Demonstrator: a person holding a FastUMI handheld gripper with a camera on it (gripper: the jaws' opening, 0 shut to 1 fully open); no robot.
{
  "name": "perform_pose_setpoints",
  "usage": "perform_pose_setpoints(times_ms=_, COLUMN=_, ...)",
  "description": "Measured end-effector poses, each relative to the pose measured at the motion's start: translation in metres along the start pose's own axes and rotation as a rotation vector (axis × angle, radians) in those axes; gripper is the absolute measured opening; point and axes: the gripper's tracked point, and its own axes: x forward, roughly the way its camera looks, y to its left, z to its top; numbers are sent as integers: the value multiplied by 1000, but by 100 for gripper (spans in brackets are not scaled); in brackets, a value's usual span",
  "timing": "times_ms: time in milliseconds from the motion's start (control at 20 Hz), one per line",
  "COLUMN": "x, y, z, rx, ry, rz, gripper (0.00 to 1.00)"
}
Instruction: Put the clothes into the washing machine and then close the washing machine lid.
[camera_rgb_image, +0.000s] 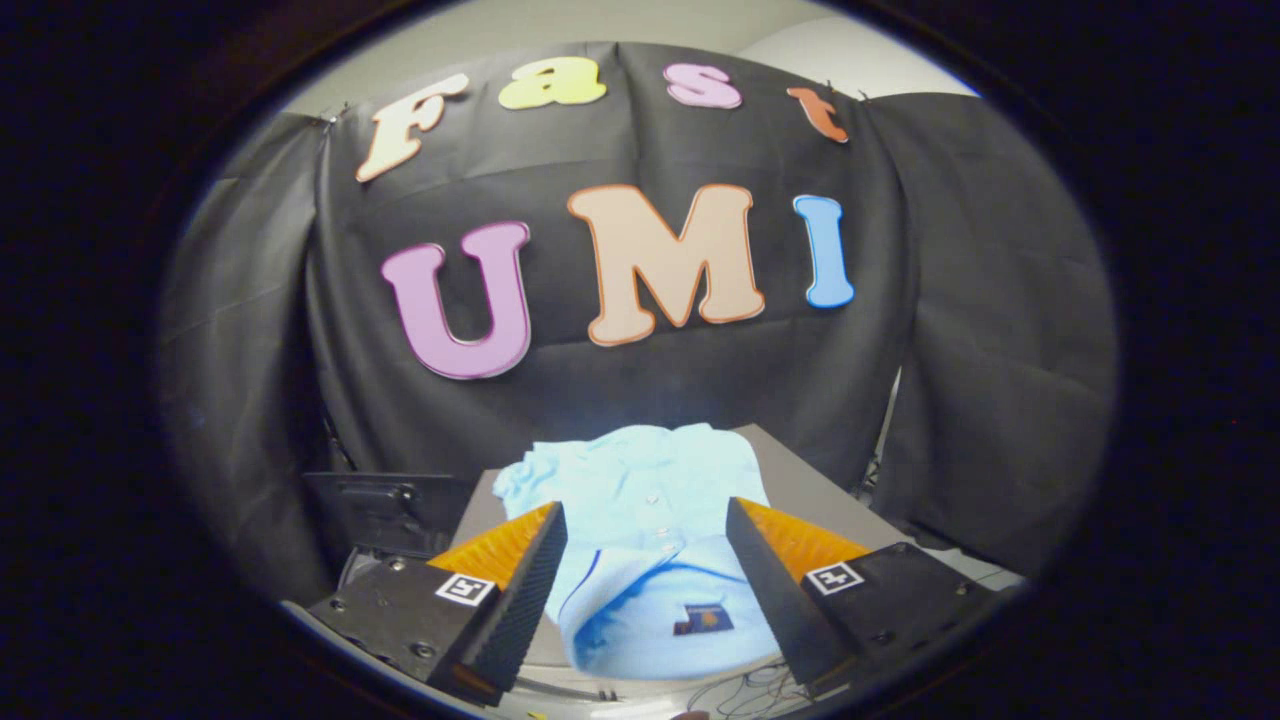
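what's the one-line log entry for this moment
gripper: open, fingers either side of shirt | light blue shirt: folded on grey surface, not gripped | phase: before pickup

Black cloth (960, 330) is hanging in folds across the middle of the frame, a pale wall (620, 20) is showing above it, and a grey tabletop (820, 490) is lying lower right of centre.

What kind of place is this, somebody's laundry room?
More likely a staged recording booth: black cloth hangs as the wall, and a light blue shirt lies on a grey table between the open gripper fingers.
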Motion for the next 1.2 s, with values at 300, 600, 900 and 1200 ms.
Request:
perform_pose_setpoints(times_ms=300, x=59, y=15, z=-14, rx=-109, ry=169, rz=-29, gripper=98)
perform_pose_setpoints(times_ms=600, x=85, y=11, z=-49, rx=-159, ry=293, rz=-78, gripper=98)
perform_pose_setpoints(times_ms=900, x=89, y=5, z=-59, rx=-47, ry=310, rz=-58, gripper=95)
perform_pose_setpoints(times_ms=1200, x=86, y=9, z=-63, rx=-73, ry=320, rz=-17, gripper=81)
